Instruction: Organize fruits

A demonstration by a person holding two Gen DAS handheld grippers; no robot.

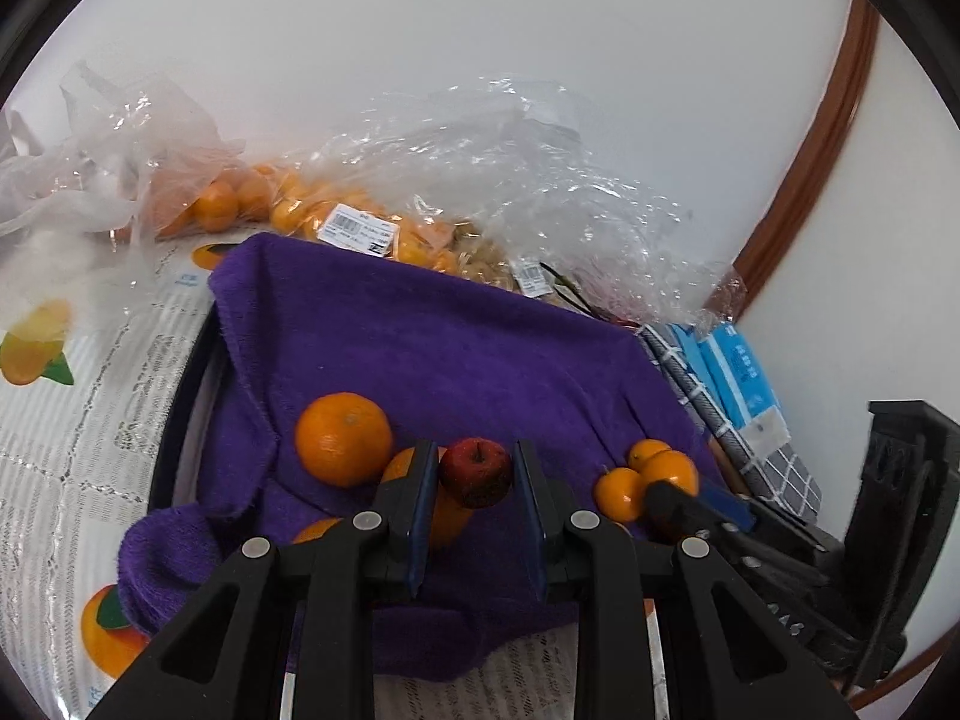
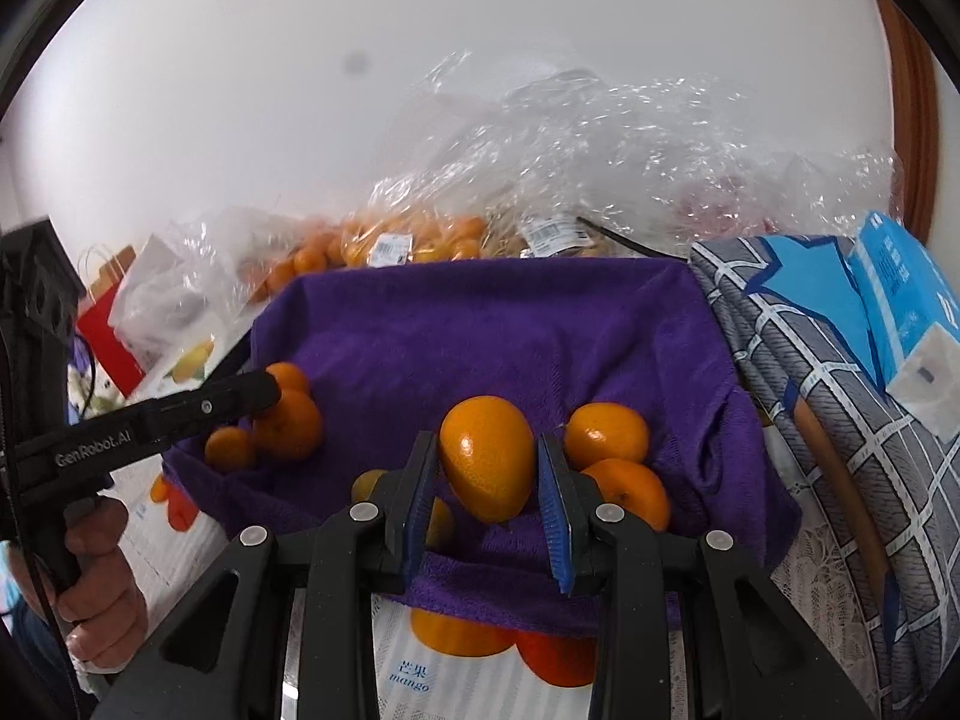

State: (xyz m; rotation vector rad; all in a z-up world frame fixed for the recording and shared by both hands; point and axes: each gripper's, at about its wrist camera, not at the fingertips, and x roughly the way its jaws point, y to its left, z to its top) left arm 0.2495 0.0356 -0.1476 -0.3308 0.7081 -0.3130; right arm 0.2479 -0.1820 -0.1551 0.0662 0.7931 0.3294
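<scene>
A purple towel carries the loose fruit. My left gripper is shut on a small red apple, just above the towel's near part. A large orange lies to its left, and small tangerines lie to its right. My right gripper is shut on a smooth orange, held over the towel. Two more oranges rest just to its right. In the right wrist view the left gripper's finger reaches in beside three small tangerines.
Clear plastic bags of oranges stand against the wall behind the towel. A grey checked cloth and blue tissue packs lie at the right. A dark rim shows under the towel's left edge. A red paper bag stands far left.
</scene>
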